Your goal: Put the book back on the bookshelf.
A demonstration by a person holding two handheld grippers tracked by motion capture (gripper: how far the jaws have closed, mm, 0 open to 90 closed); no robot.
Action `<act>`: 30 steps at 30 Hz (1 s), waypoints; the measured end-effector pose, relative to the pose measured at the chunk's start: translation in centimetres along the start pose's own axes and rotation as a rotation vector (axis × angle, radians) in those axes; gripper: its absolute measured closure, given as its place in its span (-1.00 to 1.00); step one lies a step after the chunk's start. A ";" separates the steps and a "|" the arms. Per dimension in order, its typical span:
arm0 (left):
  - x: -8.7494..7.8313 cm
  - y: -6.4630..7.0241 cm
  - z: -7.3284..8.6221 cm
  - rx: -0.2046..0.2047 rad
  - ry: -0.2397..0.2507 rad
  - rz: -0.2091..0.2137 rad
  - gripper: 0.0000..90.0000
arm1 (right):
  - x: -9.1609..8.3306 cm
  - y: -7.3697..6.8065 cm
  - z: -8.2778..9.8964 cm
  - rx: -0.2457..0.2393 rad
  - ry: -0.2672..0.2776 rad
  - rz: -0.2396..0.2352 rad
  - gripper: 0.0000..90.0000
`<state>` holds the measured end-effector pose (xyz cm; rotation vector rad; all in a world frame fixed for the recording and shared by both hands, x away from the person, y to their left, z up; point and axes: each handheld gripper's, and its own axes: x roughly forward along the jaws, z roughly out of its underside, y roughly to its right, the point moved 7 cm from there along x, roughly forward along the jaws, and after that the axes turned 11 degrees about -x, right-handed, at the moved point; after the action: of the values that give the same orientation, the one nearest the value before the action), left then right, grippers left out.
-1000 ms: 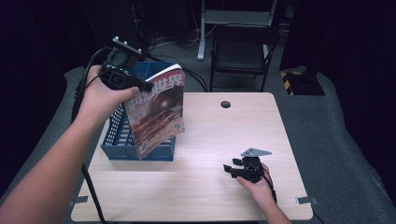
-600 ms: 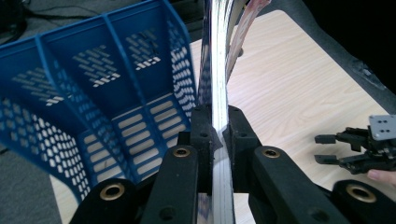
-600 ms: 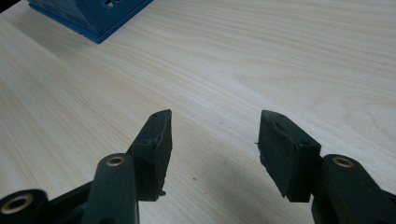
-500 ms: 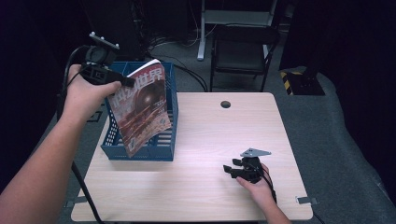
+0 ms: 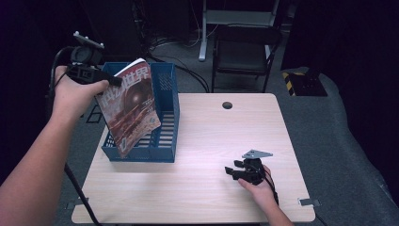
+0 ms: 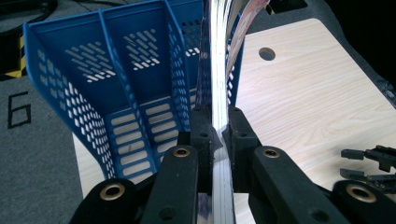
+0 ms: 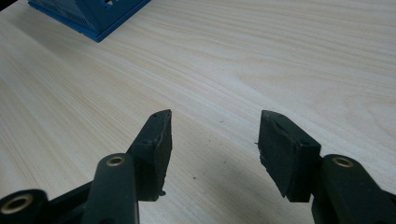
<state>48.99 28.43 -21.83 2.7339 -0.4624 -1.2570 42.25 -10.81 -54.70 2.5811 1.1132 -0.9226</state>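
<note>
The left gripper (image 5: 113, 81) pinches a magazine (image 5: 132, 106) by its top edge, hanging tilted with its lower end inside the blue rack (image 5: 164, 117) on the table (image 5: 207, 141), while the right gripper (image 5: 230, 171) rests wide open there.

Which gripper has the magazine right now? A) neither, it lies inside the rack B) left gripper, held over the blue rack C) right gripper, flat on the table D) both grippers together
B: the left gripper has its jaws clamped on the magazine, which hangs tilted over the blue rack, while the right gripper sits open with bare table between its jaws.
</note>
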 end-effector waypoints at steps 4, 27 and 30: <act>-0.2 -0.6 -0.1 -0.025 0.004 -0.009 0.86 | 0.0 0.0 0.0 -0.002 -0.001 0.001 -0.01; 0.6 -3.5 -1.2 -0.126 0.050 -0.079 0.86 | 0.0 0.0 0.0 -0.001 -0.001 0.000 -0.01; 0.8 -3.5 -1.4 -0.135 0.055 -0.087 0.86 | 0.0 0.0 0.1 -0.001 -0.003 -0.002 -0.01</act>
<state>51.33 31.46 -22.27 2.6926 -0.2468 -1.1817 42.26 -10.81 -54.77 2.5771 1.1160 -0.9253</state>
